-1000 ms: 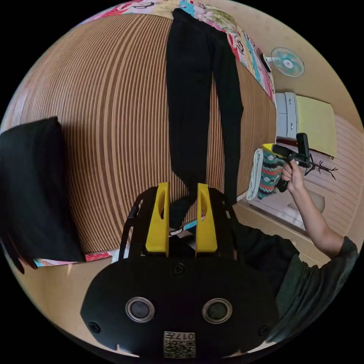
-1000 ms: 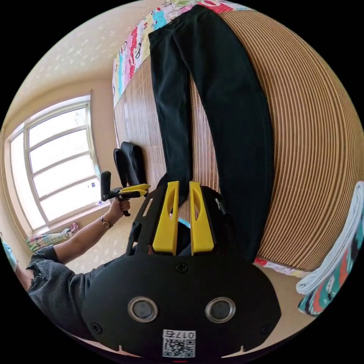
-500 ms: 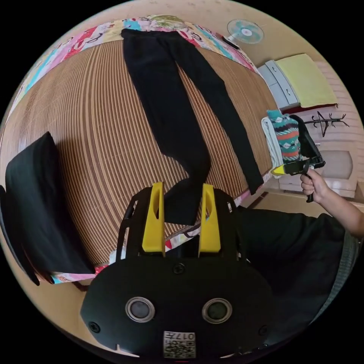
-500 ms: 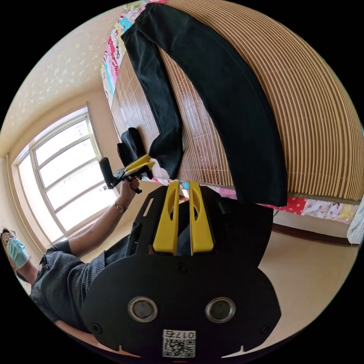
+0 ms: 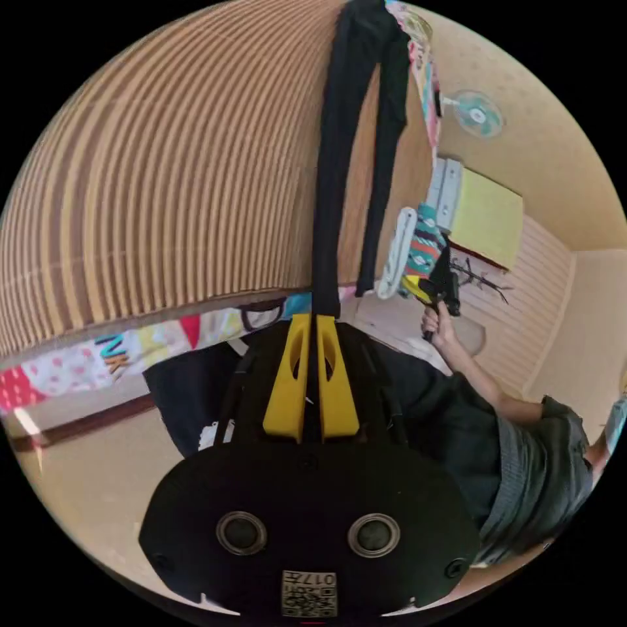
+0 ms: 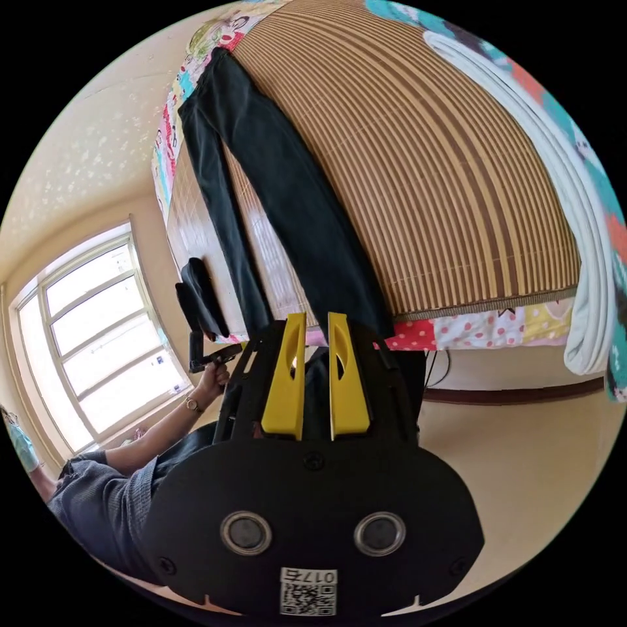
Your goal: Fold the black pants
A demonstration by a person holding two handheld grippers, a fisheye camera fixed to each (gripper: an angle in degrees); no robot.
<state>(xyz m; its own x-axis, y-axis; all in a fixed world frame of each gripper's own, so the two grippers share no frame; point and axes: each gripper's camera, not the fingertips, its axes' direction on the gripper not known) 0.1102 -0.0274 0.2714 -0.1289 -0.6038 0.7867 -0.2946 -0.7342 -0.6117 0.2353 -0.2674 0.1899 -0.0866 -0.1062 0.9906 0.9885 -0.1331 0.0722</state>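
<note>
A: Largest first?
B: Bed [image 6: 457, 196], topped with a striped bamboo mat [image 5: 163, 163]. Black pants [image 6: 287, 196] stretched flat along it, cuffs at the near edge.
A: And the grippers?
B: Left gripper [image 5: 311, 320] fingers clamped on one cuff. Right gripper [image 6: 315, 320] fingers slightly apart at the other leg's end; grip impossible to tell.
</note>
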